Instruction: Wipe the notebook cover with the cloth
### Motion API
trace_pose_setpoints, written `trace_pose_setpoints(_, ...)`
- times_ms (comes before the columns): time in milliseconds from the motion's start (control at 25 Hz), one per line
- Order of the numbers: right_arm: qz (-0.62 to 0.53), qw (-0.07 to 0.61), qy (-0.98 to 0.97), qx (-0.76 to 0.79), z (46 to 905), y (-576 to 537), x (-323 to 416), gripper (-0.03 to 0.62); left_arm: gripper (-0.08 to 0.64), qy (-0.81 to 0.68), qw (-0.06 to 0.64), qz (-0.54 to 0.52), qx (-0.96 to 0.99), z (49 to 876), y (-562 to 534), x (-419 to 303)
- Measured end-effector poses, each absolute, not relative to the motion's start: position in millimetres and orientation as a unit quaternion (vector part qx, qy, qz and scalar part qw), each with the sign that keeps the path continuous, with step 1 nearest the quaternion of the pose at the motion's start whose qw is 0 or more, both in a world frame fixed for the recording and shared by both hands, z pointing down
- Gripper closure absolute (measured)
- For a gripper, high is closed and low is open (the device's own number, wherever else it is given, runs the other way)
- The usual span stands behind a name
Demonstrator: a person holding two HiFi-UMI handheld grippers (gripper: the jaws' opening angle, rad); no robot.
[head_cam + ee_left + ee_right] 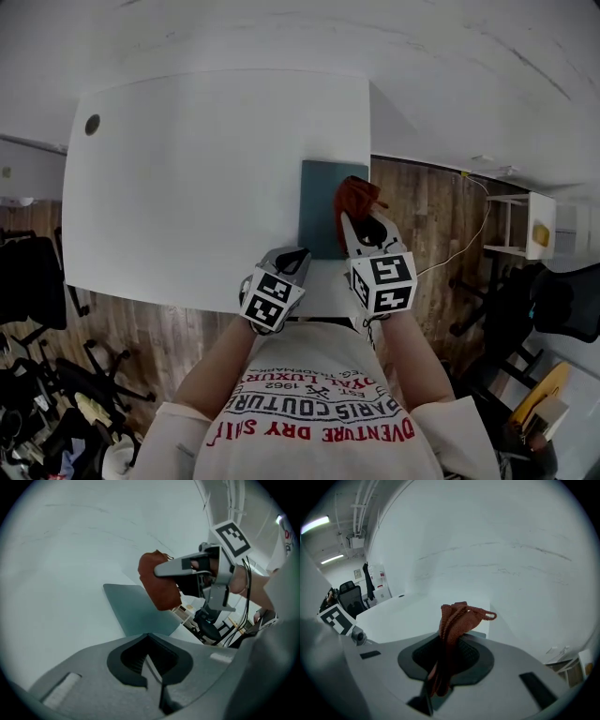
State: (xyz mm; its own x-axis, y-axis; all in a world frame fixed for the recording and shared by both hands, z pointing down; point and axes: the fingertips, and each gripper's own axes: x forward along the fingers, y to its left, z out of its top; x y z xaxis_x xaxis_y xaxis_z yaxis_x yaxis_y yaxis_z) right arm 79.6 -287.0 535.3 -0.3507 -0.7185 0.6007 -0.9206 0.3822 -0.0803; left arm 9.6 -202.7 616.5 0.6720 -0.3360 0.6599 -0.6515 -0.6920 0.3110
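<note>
A dark teal notebook [322,214] lies flat at the right edge of the white table [206,178]. My right gripper [361,217] is shut on a rust-red cloth [356,195], which hangs bunched over the notebook's right side. In the right gripper view the cloth [457,620] sticks up from between the closed jaws. In the left gripper view the cloth [157,579] and the notebook [138,609] show ahead. My left gripper [292,258] sits at the table's near edge, left of the notebook, shut with nothing in it.
The white table has a round cable hole [92,124] at its far left corner. Wooden floor [441,216] lies to the right, with a white shelf unit [525,225] and a cable. Office chairs [37,281] stand at the left.
</note>
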Motion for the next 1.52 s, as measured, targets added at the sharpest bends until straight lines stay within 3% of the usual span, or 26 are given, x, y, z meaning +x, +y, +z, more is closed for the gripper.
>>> trace_pose_setpoints(240,0.249,0.212,-0.816,0.476,538,-334,42,0.514,0.551,-0.277,0.282,0.289,0.872,616,-204,11)
trace_pose_setpoints(680,0.331,0.247,-0.789,0.455,591,-368,15,0.514,0.551,-0.27,0.292,0.288,0.871,617,-203,9)
trace_pose_setpoints(1520,0.312,0.269,-0.763,0.498,604,-358,91,0.511,0.551,-0.282,0.273,0.29,0.873,620,-202,9)
